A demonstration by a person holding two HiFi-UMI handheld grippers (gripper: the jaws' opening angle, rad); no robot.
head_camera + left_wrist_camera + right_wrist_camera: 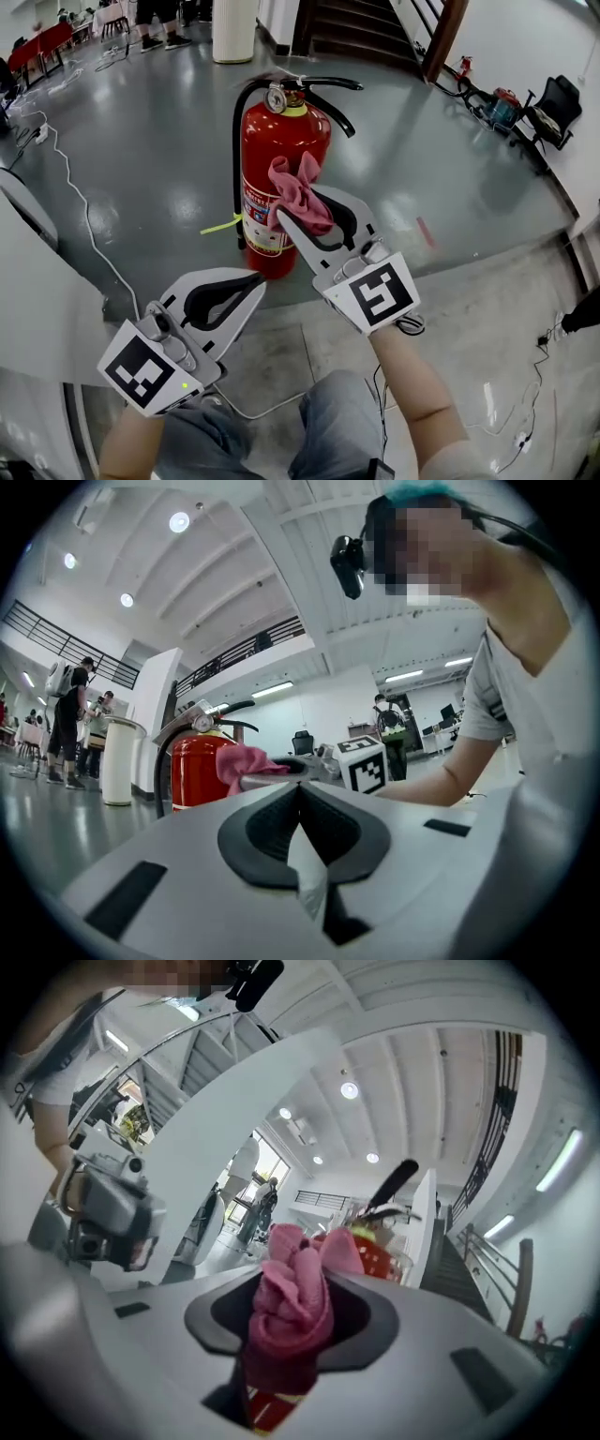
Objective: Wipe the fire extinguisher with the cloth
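Jaws clenched on the cloth [291, 183], our right gripper [298, 204] is at the extinguisher [272, 141], left gripper [255, 280] closed empty; pushing might topple it.

The right claw [299, 205] holds a pink cloth [292, 187] against the red fire extinguisher [267, 141].

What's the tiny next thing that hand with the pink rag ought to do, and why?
Probably slide the right gripper down the fire extinguisher. It is shut on the pink cloth, which looks pressed against the red cylinder's upper part, so a downward stroke would wipe the side below.
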